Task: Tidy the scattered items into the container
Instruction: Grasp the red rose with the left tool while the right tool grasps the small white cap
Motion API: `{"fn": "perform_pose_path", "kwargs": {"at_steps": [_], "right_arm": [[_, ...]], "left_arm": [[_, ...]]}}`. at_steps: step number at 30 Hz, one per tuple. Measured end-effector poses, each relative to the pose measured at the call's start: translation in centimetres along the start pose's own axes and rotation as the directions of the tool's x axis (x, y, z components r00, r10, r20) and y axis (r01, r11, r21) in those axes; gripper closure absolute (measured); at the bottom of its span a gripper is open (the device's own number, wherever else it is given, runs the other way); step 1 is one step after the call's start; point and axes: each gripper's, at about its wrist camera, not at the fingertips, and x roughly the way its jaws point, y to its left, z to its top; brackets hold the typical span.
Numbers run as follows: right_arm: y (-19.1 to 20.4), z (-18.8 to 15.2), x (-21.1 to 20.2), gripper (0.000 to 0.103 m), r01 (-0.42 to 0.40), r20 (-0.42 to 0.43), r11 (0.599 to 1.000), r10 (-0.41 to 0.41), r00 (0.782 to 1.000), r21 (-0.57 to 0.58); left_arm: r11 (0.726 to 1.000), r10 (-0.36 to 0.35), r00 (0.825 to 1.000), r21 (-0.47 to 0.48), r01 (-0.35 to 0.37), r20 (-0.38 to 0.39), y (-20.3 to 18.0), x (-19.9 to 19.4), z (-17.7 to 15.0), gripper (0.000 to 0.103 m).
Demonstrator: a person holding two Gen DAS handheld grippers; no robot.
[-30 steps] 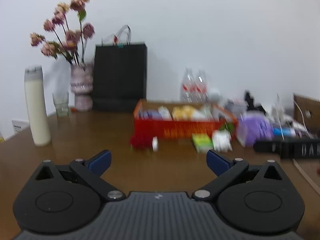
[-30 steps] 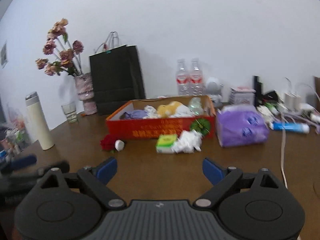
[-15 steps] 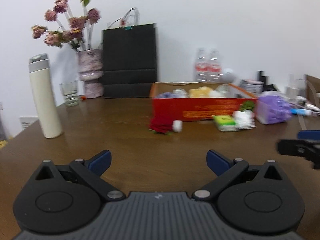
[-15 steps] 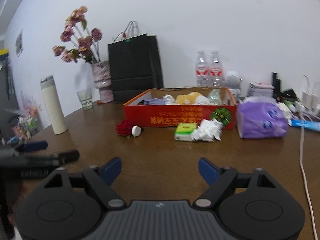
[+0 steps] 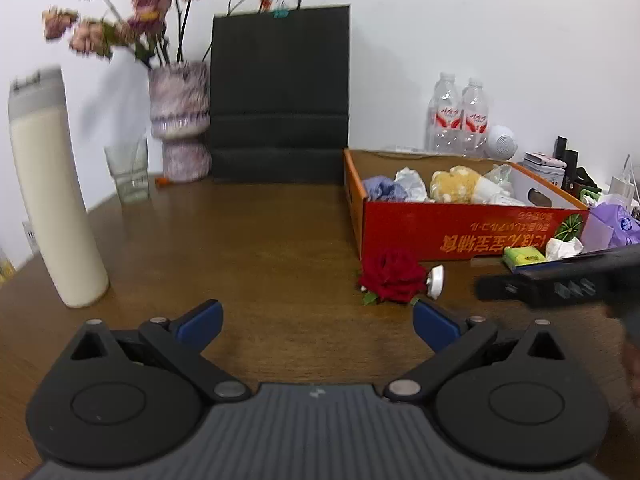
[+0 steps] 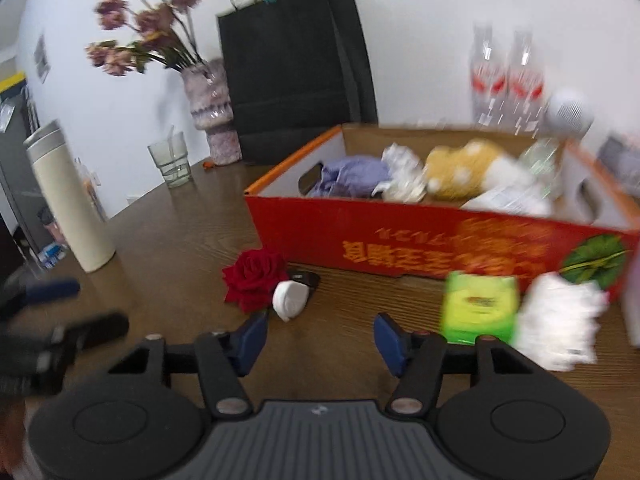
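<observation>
A red cardboard box (image 5: 472, 236) (image 6: 400, 244) holds several soft items. In front of it on the table lie a red rose (image 5: 394, 275) (image 6: 256, 277), a small white cap (image 5: 436, 281) (image 6: 291, 299), a green packet (image 5: 524, 257) (image 6: 478, 307) and crumpled white tissue (image 5: 564, 247) (image 6: 560, 328). My left gripper (image 5: 318, 326) is open and empty, low over the table, the rose just beyond its right finger. My right gripper (image 6: 320, 336) is open and empty, close to the rose and cap; it also shows in the left wrist view (image 5: 560, 284).
A cream thermos (image 5: 52, 200) (image 6: 68, 200), a glass (image 5: 128, 174) (image 6: 170, 159), a flower vase (image 5: 180, 120), a black paper bag (image 5: 280, 92) and water bottles (image 5: 458, 114) stand around the brown table (image 5: 240, 248). A purple tissue pack (image 5: 612, 228) lies right of the box.
Both grippers have moved forward toward the box and the rose. The right gripper's fingers have narrowed somewhat but stay open. Nothing has been picked up.
</observation>
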Motion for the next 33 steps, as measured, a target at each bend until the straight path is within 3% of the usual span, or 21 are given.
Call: {"fn": "perform_pose_path", "kwargs": {"at_steps": [3, 6, 8, 9, 16, 22, 27, 30, 33], "right_arm": [[0.4, 0.7, 2.0, 0.053, -0.034, -0.008, 0.999, 0.034, 0.999, 0.006], [0.9, 1.0, 3.3, 0.073, -0.025, -0.018, 1.000, 0.025, 1.000, -0.016], [1.0, 0.9, 3.7, 0.091, -0.023, -0.032, 0.999, 0.022, 0.999, -0.034], [1.1, 0.8, 3.6, 0.092, -0.011, -0.030, 0.999, 0.009, 1.000, -0.047], [-0.3, 0.0, -0.1, 0.095, 0.051, 0.038, 0.995, -0.048, 0.998, -0.084], [-1.7, -0.7, -3.9, 0.095, 0.067, 0.112, 0.997, -0.061, 0.992, -0.050], [-2.8, -1.4, -4.1, 0.095, 0.057, 0.105, 0.998, -0.054, 0.993, -0.032], [-3.3, -1.6, -3.9, 0.095, 0.049, 0.088, 0.999, -0.047, 0.995, -0.016], [-2.9, -2.0, -4.0, 0.095, 0.063, 0.090, 0.997, -0.059, 0.994, -0.049]], "left_arm": [[1.000, -0.014, 1.000, 0.022, 0.014, -0.004, 0.2, 0.8, -0.3, 0.000], [0.998, -0.025, 1.000, 0.061, 0.025, -0.001, 0.0, 1.3, -0.4, 0.000], [0.996, -0.023, 1.000, 0.083, 0.023, -0.003, -0.4, 1.8, -0.3, 0.000], [0.996, -0.031, 1.000, 0.086, 0.031, -0.001, -0.5, 2.1, -0.2, 0.000], [0.990, -0.106, 0.994, 0.096, 0.106, -0.003, -3.0, 5.5, 2.0, 0.000], [0.995, -0.060, 0.994, 0.071, 0.067, -0.092, -5.4, 9.7, 3.2, 0.005], [0.995, -0.040, 0.990, 0.086, 0.052, -0.134, -6.0, 10.6, 2.9, 0.041], [0.995, -0.027, 0.988, 0.092, 0.041, -0.150, -6.1, 10.5, 2.5, 0.049], [0.996, 0.001, 0.990, 0.085, 0.011, -0.142, -5.8, 9.5, 2.2, 0.051]]}}
